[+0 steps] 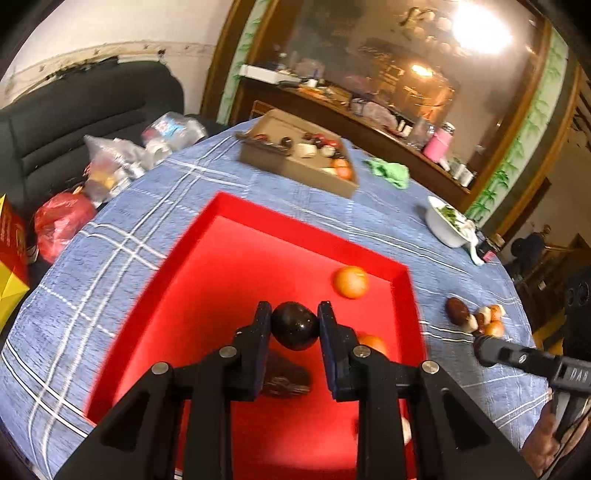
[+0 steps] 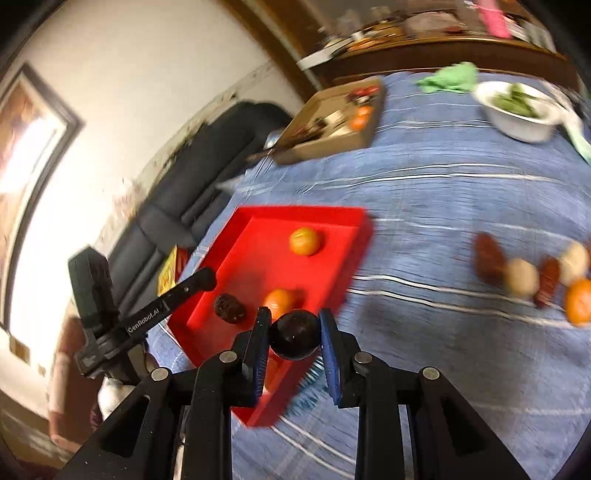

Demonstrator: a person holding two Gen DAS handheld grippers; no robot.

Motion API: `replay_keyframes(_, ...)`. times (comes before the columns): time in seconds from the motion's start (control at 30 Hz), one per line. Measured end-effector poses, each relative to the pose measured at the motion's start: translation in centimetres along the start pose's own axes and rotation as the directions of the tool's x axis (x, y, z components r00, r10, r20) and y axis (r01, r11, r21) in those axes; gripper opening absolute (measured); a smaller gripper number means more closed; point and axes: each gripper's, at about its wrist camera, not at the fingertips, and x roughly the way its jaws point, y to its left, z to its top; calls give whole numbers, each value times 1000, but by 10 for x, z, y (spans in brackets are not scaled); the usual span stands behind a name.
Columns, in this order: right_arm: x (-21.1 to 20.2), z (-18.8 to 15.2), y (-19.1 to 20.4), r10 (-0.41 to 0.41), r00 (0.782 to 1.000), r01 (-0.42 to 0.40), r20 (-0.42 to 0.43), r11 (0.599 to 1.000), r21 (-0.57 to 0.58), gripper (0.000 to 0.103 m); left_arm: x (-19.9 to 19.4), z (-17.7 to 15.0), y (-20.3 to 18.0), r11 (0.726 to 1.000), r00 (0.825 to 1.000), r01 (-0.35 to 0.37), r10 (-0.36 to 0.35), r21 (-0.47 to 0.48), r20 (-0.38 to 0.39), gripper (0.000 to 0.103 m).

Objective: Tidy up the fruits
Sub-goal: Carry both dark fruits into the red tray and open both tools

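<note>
Fruits | left gripper (image 1: 294,325) grips dark plum (image 1: 294,325) | right gripper (image 2: 294,334) grips dark fruit (image 2: 294,334)

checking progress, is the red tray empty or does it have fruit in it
Not empty: the red tray holds two oranges and a dark fruit.

I see a bright lamp (image 1: 480,29) glaring in the mirror up top. My right view is smeared with blur, worst on the fruits (image 2: 532,277). Edges bend round and go dark.
</note>
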Motion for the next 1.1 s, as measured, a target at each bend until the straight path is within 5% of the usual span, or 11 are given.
replay_keyframes(0.43, 89, 23, 44, -187, 980, 173, -73, 972, -159, 30, 20, 4, 36, 995, 999, 18, -22, -94, -42, 25)
replay_keyframes(0.53, 98, 24, 46, -200, 976, 185, -81, 968, -169, 30, 17, 5, 41, 994, 999, 27, -31, -111, -35, 35)
replay_keyframes(0.7, 92, 27, 48, -195, 979, 182, -63, 969, -169, 30, -3, 8, 42, 991, 999, 36, -34, -128, 16, 56)
replay_keyframes(0.9, 69, 30, 41, -185, 982, 180, -27, 974, -139, 31, -21, 11, 32, 989, 998, 53, -47, -141, 50, 66)
replay_keyframes(1.1, 50, 31, 30, -138, 990, 138, 0, 987, -82, 43, -33, 10, 16, 989, 996, 59, -50, -135, 69, 69)
